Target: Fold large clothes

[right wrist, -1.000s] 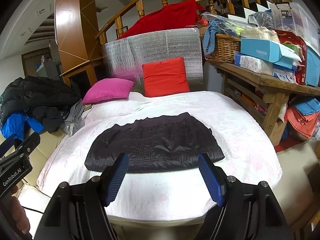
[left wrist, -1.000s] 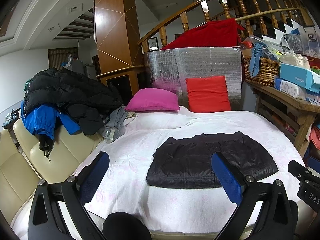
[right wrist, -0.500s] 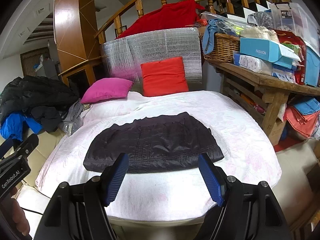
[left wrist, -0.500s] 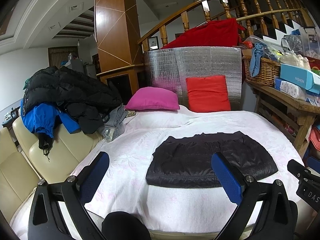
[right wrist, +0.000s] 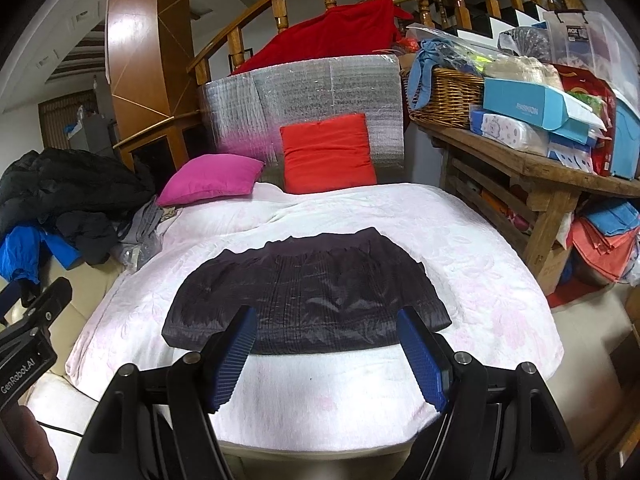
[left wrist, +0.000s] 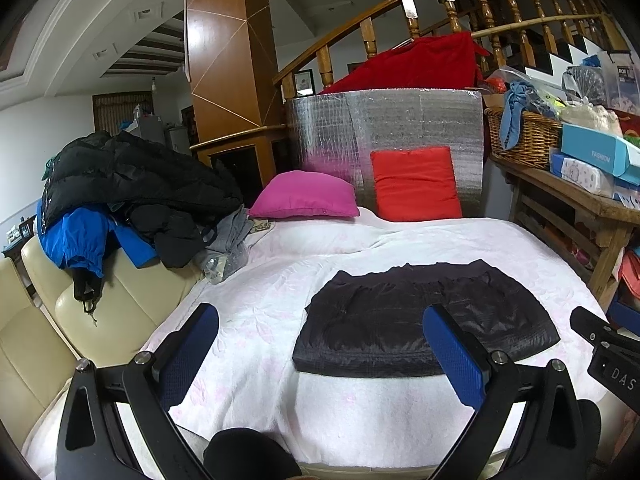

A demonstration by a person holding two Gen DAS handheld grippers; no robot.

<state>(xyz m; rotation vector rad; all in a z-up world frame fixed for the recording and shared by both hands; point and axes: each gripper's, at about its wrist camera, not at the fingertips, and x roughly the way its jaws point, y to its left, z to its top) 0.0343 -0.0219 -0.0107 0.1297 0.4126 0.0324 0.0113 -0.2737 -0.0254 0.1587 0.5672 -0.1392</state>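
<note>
Black jacket (right wrist: 306,292) looks folded on the bed (right wrist: 460,240), at 12 o'clock from both grippers. Left gripper (left wrist: 320,356) and right gripper (right wrist: 326,356) are wide open, holding nothing. The pile (left wrist: 128,184) at 10 o'clock probably comes next.

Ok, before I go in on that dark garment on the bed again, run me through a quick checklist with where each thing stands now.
1. Left gripper open with nothing between the fingers: ok.
2. Right gripper open with nothing between the fingers: ok.
3. Dark garment lies flat on the white bedspread, already folded into a compact shape: ok.
4. Near edge of the garment uncovered for a grasp: ok.
5. Pink pillow and red pillow apart from the garment: ok.
6. Whether the layers underneath are even: cannot tell.
</note>
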